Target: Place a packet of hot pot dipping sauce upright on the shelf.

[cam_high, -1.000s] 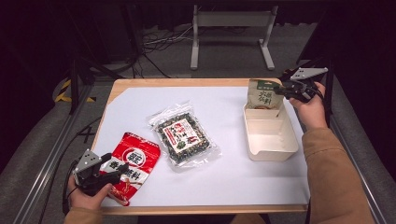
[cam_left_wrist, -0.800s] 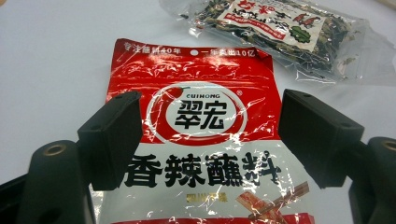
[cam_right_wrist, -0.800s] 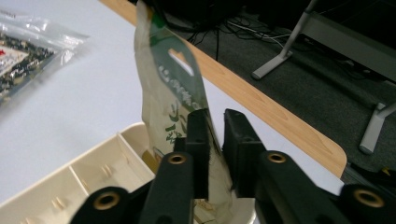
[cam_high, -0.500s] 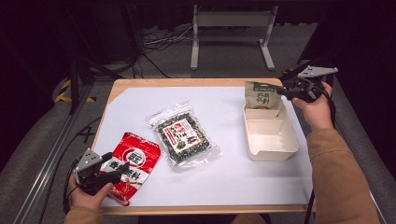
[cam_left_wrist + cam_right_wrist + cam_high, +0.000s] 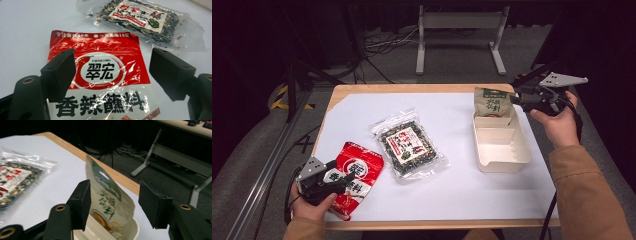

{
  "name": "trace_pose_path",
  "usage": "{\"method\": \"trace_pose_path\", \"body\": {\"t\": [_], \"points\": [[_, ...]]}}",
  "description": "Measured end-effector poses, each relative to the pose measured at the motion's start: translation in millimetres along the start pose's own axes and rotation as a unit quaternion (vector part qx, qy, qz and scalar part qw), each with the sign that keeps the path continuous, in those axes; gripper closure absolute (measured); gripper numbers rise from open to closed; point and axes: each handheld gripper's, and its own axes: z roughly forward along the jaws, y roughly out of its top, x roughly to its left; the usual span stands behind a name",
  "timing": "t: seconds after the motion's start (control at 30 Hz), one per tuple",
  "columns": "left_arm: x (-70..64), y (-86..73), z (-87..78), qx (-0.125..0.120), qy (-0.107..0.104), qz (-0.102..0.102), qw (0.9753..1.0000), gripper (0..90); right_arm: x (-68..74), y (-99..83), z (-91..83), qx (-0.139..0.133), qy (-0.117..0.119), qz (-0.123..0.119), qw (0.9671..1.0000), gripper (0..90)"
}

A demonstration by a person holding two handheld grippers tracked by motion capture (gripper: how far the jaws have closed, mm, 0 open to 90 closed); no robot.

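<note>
Right gripper (image 5: 113, 205) hangs wide open, gripping nothing, around the green-and-cream paper pouch (image 5: 492, 103) propped upright in the far end of the cream plastic tray (image 5: 503, 156), while the left gripper (image 5: 112, 72), jaws spread and empty, straddles the glossy red seasoning packet (image 5: 100, 82) lying flat at the table's near-left corner.

The white table top (image 5: 452, 125) is brightly lit against dark surroundings; glare streaks the red packet (image 5: 100, 82); near jaws look soft.
</note>
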Motion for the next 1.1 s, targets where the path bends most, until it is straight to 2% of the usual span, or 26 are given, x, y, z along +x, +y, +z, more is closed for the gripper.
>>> {"method": "trace_pose_path", "body": {"t": [0.07, 0.2, 0.27, 0.3, 0.33, 0.57, 0.87, 0.97, 1.1], "points": [[-0.2, 0.8, 1.2, 0.000, -0.002, 0.003, 1.0000, 22.0, 8.3, 2.3, -5.3, -0.001, 0.000, -0.002, 1.0000, 40.1], [-0.7, 1.8, 2.7, 0.000, -0.004, 0.006, 1.0000, 21.9, 25.3, 3.6, -14.5, -0.007, 0.011, 0.008, 0.9999, 38.7], [-1.5, 2.2, 3.3, 0.000, -0.006, 0.006, 1.0000, 21.9, 35.2, 2.7, -18.4, -0.009, 0.023, 0.009, 0.9997, 38.7], [-1.8, 2.4, 3.5, 0.000, -0.006, 0.007, 1.0000, 21.9, 46.5, 2.0, -22.2, -0.009, 0.031, 0.003, 0.9995, 38.2], [-2.1, 2.7, 3.4, 0.000, -0.008, 0.008, 0.9999, 21.9, 46.5, 2.0, -22.2, -0.009, 0.031, 0.003, 0.9995, 38.2], [-3.8, 3.3, 2.2, -0.003, -0.013, 0.007, 0.9999, 21.8, 86.1, -6.2, -33.7, -0.027, 0.060, 0.011, 0.9978, 34.7], [-4.8, 3.8, 2.1, -0.004, -0.022, 0.014, 0.9996, 21.4, 124.7, -27.1, -31.8, -0.027, 0.087, 0.016, 0.9957, 32.9], [-5.2, 4.5, 2.4, -0.003, -0.028, 0.016, 0.9995, 21.4, 132.5, -32.3, -29.0, -0.023, 0.086, 0.011, 0.9960, 32.3], [-4.9, 5.3, 3.6, 0.000, -0.032, 0.019, 0.9993, 21.2, 143.3, -41.5, -24.5, -0.026, 0.097, 0.019, 0.9947, 32.3]]}}
